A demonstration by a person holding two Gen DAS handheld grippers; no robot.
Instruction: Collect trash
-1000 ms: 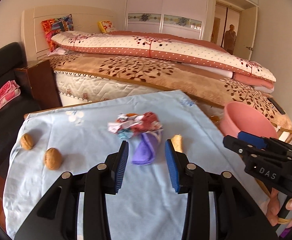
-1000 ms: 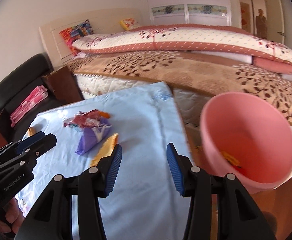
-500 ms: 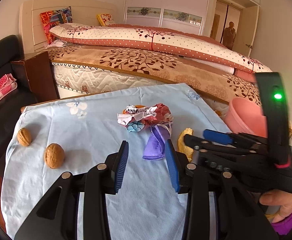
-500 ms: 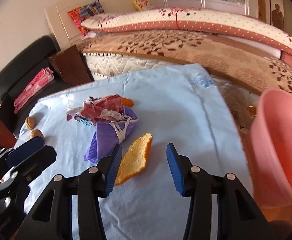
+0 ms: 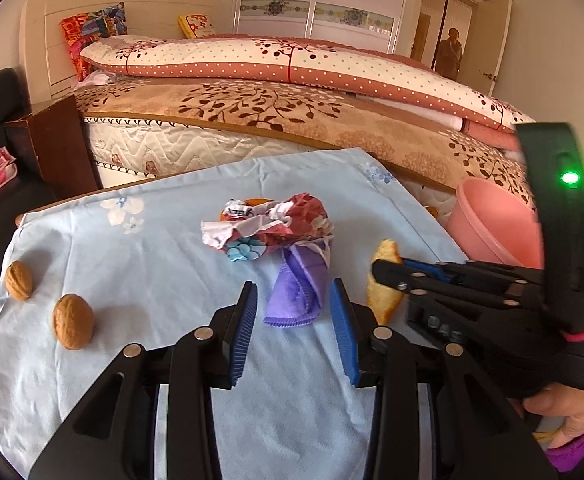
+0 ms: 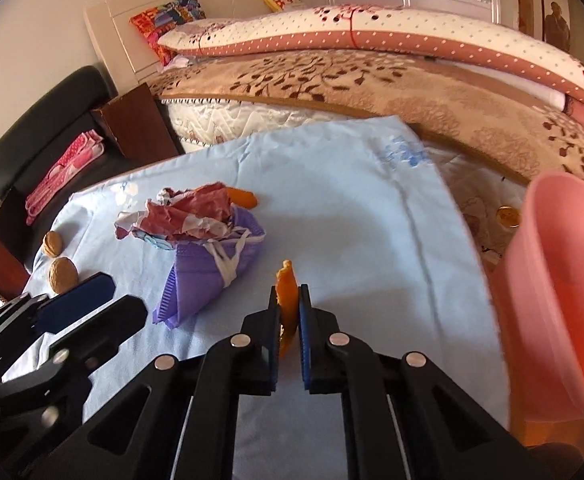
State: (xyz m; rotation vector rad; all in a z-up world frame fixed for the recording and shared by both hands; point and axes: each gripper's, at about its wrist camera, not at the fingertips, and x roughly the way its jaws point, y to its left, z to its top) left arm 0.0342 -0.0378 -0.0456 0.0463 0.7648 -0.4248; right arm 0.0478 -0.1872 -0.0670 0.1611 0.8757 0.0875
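On the light blue cloth (image 5: 140, 264) lie a crumpled red and white wrapper (image 5: 276, 222), a purple face mask (image 5: 298, 288) and an orange peel (image 5: 384, 280). My right gripper (image 6: 289, 300) is shut on the orange peel (image 6: 286, 280), which stands on edge between its pads. In the left wrist view the right gripper (image 5: 388, 270) reaches in from the right onto the peel. My left gripper (image 5: 294, 320) is open and empty, just short of the mask. A second orange peel (image 6: 244, 198) lies behind the wrapper (image 6: 188, 216).
A pink plastic bin (image 6: 564, 292) stands off the table's right edge, also in the left wrist view (image 5: 496, 220). Two walnuts (image 5: 72, 320) (image 5: 18, 280) lie at the cloth's left. A bed (image 5: 292, 92) lies behind; a black chair (image 6: 44, 136) is at left.
My right gripper moved left from the pink bin over to the cloth, came down on the orange peel and shut on it. My left gripper stayed open near the mask.
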